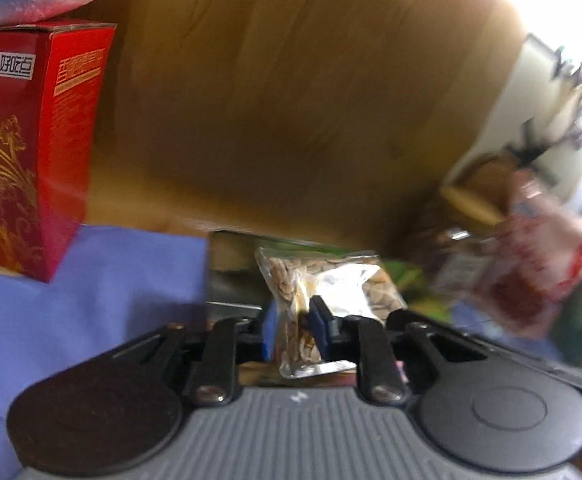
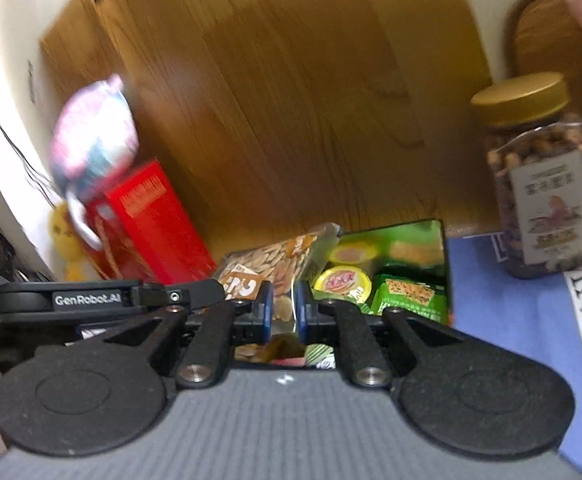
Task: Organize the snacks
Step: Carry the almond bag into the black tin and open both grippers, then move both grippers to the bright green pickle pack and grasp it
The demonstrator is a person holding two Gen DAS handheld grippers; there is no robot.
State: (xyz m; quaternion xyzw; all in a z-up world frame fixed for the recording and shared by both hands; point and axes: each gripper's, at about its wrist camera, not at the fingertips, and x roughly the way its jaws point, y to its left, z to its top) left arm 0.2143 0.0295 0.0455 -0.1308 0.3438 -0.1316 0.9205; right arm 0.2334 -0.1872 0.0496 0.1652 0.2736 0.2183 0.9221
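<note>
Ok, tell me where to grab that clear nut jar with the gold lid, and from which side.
Take the clear plastic nut jar with the gold screw lid around its body just under the lid, coming in level from the front. It stands upright on the blue cloth, and its open near side gives room; the lid looks too wide and shallow to pinch.

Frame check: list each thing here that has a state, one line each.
Left gripper: shut on seed bag.
Seed bag: sealed, pinched between the pads, lifted.
Right gripper: shut on clear packet.
Clear packet: pinched at its edge.
Tin: open, snacks inside.
Jar: lid on, upright on the cloth.
Red box: closed, upright.
</note>
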